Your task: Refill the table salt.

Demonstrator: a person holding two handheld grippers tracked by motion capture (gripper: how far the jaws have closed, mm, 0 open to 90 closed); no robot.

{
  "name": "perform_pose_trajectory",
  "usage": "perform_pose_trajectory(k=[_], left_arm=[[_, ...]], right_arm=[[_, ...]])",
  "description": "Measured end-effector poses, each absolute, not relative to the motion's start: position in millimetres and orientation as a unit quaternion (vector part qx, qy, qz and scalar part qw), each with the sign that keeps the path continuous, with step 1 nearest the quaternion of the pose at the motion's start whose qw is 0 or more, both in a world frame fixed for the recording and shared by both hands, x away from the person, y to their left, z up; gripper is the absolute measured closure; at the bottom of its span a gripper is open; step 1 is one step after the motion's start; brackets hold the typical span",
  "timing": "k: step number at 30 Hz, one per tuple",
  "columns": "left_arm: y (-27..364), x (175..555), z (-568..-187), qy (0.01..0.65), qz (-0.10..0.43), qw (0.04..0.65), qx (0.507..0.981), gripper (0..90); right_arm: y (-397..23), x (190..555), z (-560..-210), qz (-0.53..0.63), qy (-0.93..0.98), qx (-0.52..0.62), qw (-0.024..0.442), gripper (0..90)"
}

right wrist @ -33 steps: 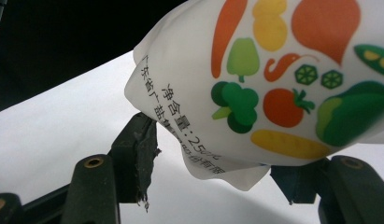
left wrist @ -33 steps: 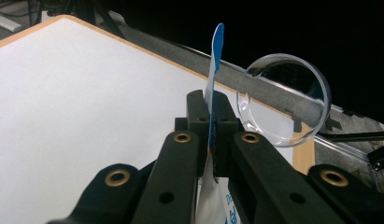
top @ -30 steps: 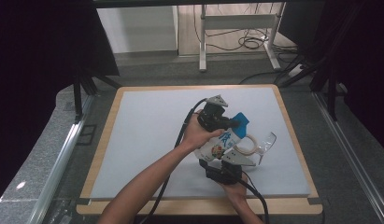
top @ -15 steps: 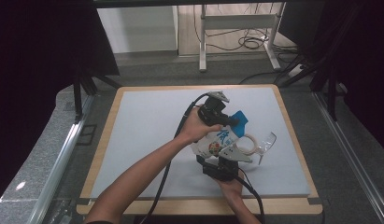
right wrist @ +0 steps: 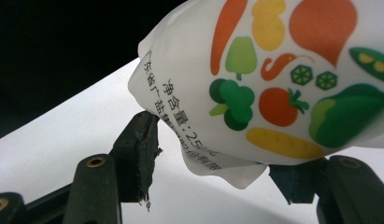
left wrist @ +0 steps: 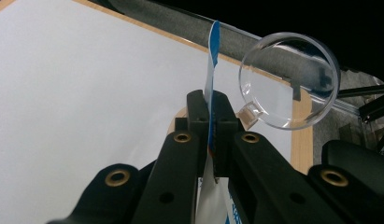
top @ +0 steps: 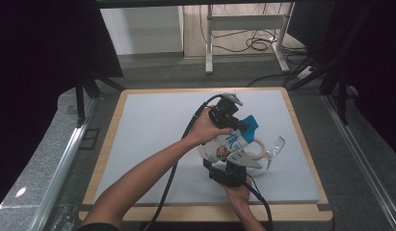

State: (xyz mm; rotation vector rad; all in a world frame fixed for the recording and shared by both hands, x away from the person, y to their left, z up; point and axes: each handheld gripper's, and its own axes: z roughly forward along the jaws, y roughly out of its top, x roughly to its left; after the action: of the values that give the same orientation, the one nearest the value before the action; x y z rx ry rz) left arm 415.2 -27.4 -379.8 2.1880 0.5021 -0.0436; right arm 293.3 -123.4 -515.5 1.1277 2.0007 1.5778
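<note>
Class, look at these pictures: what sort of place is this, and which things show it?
Probably a lab recording bench: a pale grey wood-edged table, dark curtains at the sides, loose cables on the floor, and a metal frame rail.

A lab: a taped mat (top: 152,144) on a wooden-edged table (top: 301,120), dark curtains (top: 36,72), loose floor cables (top: 256,43).

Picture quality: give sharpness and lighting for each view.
High view: table evenly lit, surroundings dark, soft. Left gripper view: clear cup sharp with rim glints, near jaws blurred. Right gripper view: pouch print readable at left, smeared at the right edge.
</note>
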Motion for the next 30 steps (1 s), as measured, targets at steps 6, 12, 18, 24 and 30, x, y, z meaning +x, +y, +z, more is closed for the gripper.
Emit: perform_pose_trajectory(k=[6, 12, 18, 24, 30], left_arm=[[-31.5, 417.7, -378.1, 0.202, -0.020, 0.421, 0.884, 90.0], [-35.5, 420.8, -377.2, 0.198, -0.024, 0.411, 0.889, 90.0], [-40.9, 424.2, -375.5, 0.195, -0.029, 0.401, 0.894, 90.0], [-46.0, 424.1, -373.5, 0.194, -0.023, 0.387, 0.901, 90.0], [-51.8, 422.4, -370.8, 0.196, -0.019, 0.379, 0.904, 90.0]], right_arm=[[-125.7, 293.6, -514.0, 0.558, 0.707, 0.399, 0.171, 39.3], [-126.7, 294.8, -513.4, 0.558, 0.709, 0.396, 0.170, 39.4], [-129.1, 295.5, -511.8, 0.560, 0.706, 0.398, 0.169, 39.6], [-129.2, 295.6, -510.7, 0.562, 0.704, 0.401, 0.166, 40.6], [-128.6, 295.4, -507.9, 0.570, 0.697, 0.403, 0.162, 40.8]])
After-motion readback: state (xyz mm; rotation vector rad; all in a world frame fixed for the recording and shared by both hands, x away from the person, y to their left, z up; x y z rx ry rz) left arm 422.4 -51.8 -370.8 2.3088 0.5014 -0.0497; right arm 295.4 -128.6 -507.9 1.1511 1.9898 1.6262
